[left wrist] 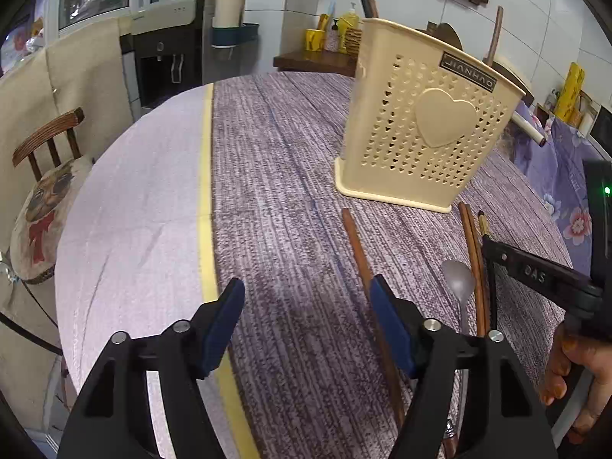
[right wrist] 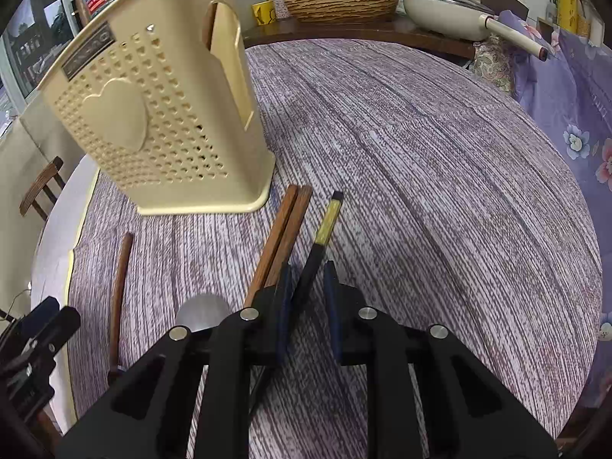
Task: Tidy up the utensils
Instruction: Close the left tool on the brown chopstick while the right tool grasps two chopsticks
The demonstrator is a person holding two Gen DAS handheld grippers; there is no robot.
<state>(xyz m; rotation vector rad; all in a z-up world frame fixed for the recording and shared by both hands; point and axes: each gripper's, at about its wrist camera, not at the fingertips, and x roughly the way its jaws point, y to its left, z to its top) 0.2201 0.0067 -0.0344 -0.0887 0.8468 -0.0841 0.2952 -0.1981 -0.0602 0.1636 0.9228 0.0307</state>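
Right claw [right wrist: 308, 267] narrowing around the black-and-gold chopstick [right wrist: 325, 225]; left claw [left wrist: 308, 294] hanging wide and empty.

I'm straddling the chopstick's dark shaft, pads just either side; whether they're touching yet, I can't tell. I'm thinking: square up along the shaft before lifting, or it'll swivel. Just left are lying the paired brown chopsticks [right wrist: 283, 222], the spoon [right wrist: 202, 311], then a lone brown chopstick [right wrist: 120, 287]. Ahead-left, the cream holder [right wrist: 160, 122] is standing upright on the table [right wrist: 440, 172].
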